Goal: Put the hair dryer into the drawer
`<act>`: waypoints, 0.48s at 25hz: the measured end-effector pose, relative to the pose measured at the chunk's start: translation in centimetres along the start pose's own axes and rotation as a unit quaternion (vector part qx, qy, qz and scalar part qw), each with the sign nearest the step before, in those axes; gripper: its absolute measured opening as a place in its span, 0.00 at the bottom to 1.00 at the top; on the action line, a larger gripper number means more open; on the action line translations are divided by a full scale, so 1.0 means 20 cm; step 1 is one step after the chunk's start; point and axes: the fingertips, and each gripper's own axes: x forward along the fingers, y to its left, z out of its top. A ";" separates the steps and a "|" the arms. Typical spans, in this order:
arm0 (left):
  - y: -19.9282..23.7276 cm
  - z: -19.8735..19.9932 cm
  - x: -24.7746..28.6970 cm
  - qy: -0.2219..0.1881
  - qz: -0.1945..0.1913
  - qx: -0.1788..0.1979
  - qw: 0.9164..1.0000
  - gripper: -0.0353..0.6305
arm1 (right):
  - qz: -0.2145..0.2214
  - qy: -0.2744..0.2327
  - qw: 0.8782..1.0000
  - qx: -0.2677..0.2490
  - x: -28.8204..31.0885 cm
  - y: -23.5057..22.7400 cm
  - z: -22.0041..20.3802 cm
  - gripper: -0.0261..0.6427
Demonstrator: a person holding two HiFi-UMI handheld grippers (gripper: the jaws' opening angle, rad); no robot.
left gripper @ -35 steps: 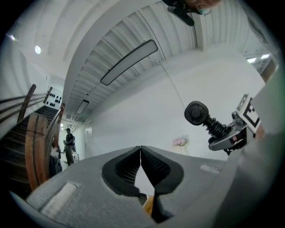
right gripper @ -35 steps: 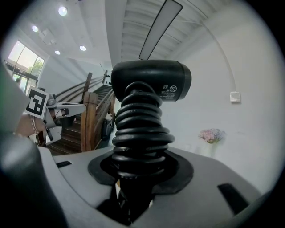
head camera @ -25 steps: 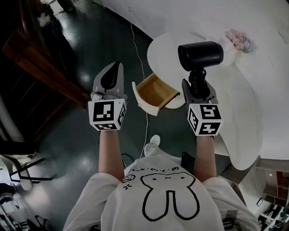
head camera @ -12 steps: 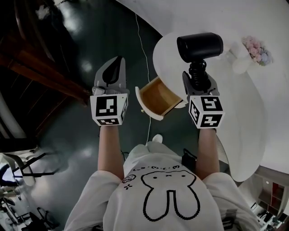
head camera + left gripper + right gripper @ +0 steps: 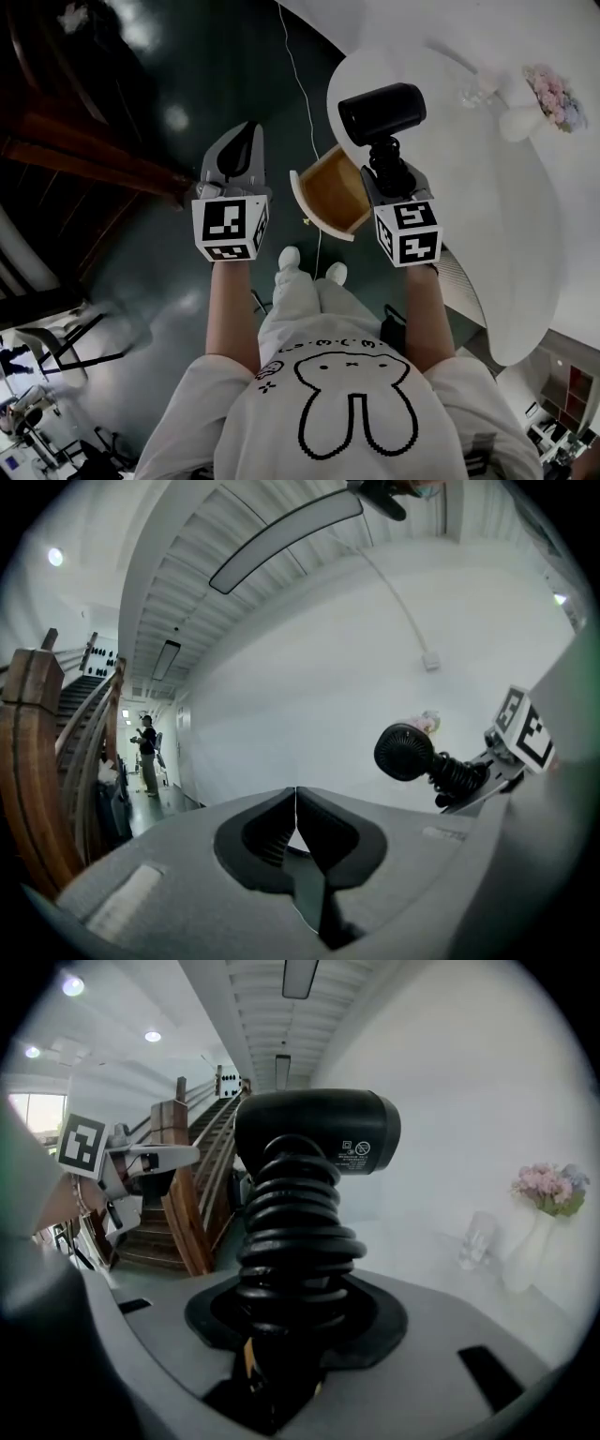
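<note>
A black hair dryer (image 5: 382, 112) stands upright in my right gripper (image 5: 387, 176), which is shut on its handle wrapped in coiled cord (image 5: 298, 1232). Its barrel (image 5: 319, 1133) fills the right gripper view. It hangs just right of the open wooden drawer (image 5: 330, 192), which juts from the round white table (image 5: 487, 216). My left gripper (image 5: 236, 159) is shut and holds nothing, left of the drawer over the dark floor. In the left gripper view its jaws meet at the tips (image 5: 296, 803), and the hair dryer (image 5: 417, 757) shows at the right.
A white vase of flowers (image 5: 534, 98) and a clear glass (image 5: 473, 89) stand on the table's far side. A white cable (image 5: 298, 94) runs across the dark floor. Wooden stairs (image 5: 187, 1176) rise at the left, and a person (image 5: 148, 752) stands far off in the corridor.
Both grippers have come down and moved toward the drawer. The hair dryer has shifted left with the right gripper and now hangs beside the drawer's opening.
</note>
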 end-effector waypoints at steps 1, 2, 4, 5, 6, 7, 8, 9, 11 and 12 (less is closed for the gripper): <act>0.02 -0.02 0.02 0.004 -0.004 -0.002 1.000 0.08 | 0.002 0.012 1.000 0.002 0.03 0.02 -0.03 0.31; 0.03 -0.04 0.03 0.008 -0.007 -0.003 1.000 0.08 | 0.005 0.024 1.000 0.004 0.07 0.04 -0.06 0.31; 0.07 -0.07 0.06 0.017 -0.011 -0.008 1.000 0.08 | 0.013 0.049 0.999 0.011 0.12 0.09 -0.14 0.31; 0.09 -0.09 0.07 0.020 -0.011 -0.012 1.000 0.08 | 0.017 0.061 0.998 0.015 0.15 0.12 -0.17 0.31; 0.12 -0.11 0.08 0.024 -0.011 -0.016 1.000 0.08 | 0.022 0.072 0.997 0.018 0.17 0.14 -0.21 0.31; 0.13 -0.13 0.09 0.028 -0.011 -0.019 0.999 0.08 | 0.027 0.084 0.996 0.021 0.20 0.17 -0.25 0.31; 0.15 -0.15 0.10 0.032 -0.011 -0.022 0.999 0.08 | 0.032 0.095 0.995 0.023 0.22 0.20 -0.29 0.31; 0.16 -0.17 0.11 0.035 -0.013 -0.025 0.999 0.08 | 0.038 0.108 0.993 0.023 0.23 0.22 -0.33 0.31; 0.16 -0.21 0.11 0.041 -0.017 -0.028 0.999 0.08 | 0.049 0.131 0.990 0.020 0.25 0.27 -0.41 0.31; 0.17 -0.23 0.12 0.043 -0.020 -0.030 0.998 0.08 | 0.055 0.143 0.988 0.017 0.27 0.29 -0.45 0.31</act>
